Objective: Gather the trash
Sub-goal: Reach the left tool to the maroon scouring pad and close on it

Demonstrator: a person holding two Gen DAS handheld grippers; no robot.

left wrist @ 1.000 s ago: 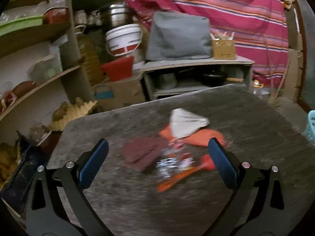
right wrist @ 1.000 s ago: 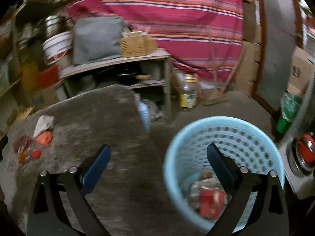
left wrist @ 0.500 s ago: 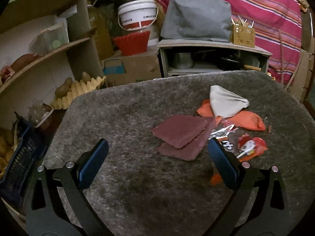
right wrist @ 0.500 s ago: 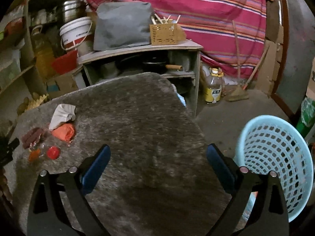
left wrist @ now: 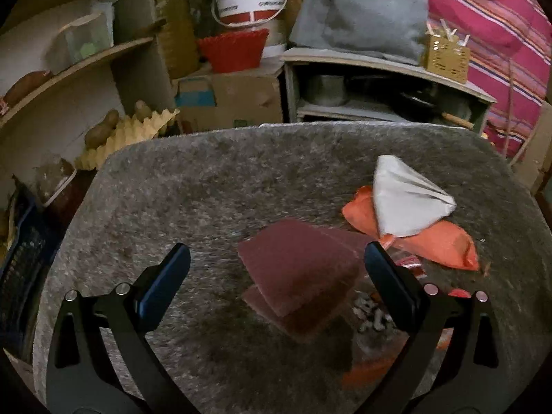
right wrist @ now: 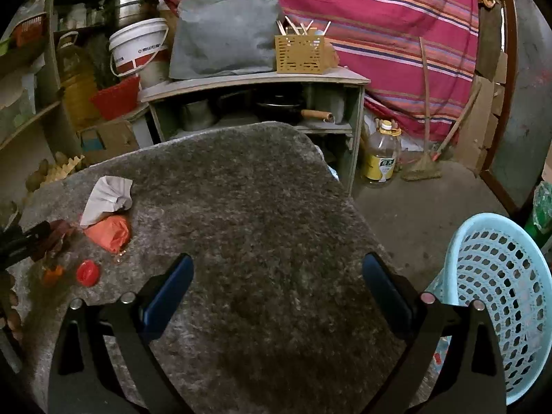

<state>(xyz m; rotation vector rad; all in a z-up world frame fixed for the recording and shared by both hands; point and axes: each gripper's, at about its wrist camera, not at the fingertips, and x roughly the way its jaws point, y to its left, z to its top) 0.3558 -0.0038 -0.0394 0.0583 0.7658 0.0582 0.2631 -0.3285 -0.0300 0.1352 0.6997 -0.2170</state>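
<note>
Hovering over a grey shag-covered table (left wrist: 214, 186), the left gripper (left wrist: 276, 276) holds its blue-padded jaws wide apart around two stacked maroon pads (left wrist: 296, 276), touching neither. Just right of them lie a crumpled white paper (left wrist: 407, 203) on an orange wrapper (left wrist: 445, 245). The right gripper (right wrist: 276, 286), jaws likewise spread and empty, hangs above bare table, with a light-blue trash basket (right wrist: 500, 276) on the floor at near right.

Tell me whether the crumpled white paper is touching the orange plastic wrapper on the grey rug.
Touching. The left wrist view shows the crumpled white paper lying on top of the orange plastic wrapper, overlapping it with no grey rug visible between them.
</note>
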